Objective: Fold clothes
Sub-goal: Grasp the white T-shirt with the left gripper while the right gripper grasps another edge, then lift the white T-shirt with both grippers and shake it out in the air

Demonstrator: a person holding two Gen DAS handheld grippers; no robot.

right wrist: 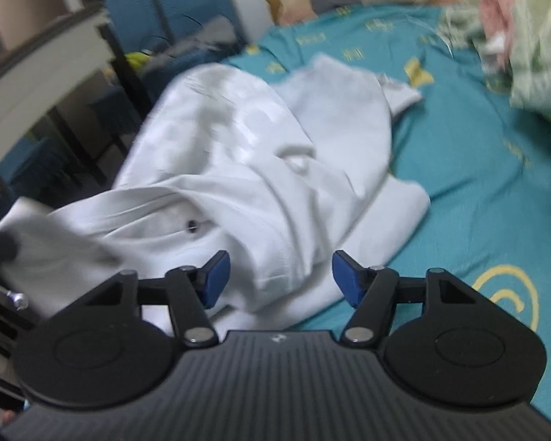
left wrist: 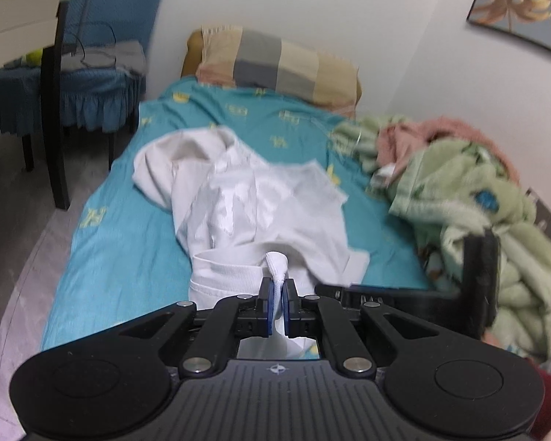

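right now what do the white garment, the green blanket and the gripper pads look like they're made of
White garment: soft matte knit, probably cotton; ribbed hem, limp folds.
Green blanket: fluffy fleece or plush, judging by its fuzzy, lumpy pile.
Right gripper pads: smooth blue rubber or plastic, hard to tell which.

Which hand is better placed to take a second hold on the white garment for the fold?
Right. The right tongs stand open just above the white garment, holding nothing. The left tongs are already shut on a pinch of its edge, so probably should keep holding.
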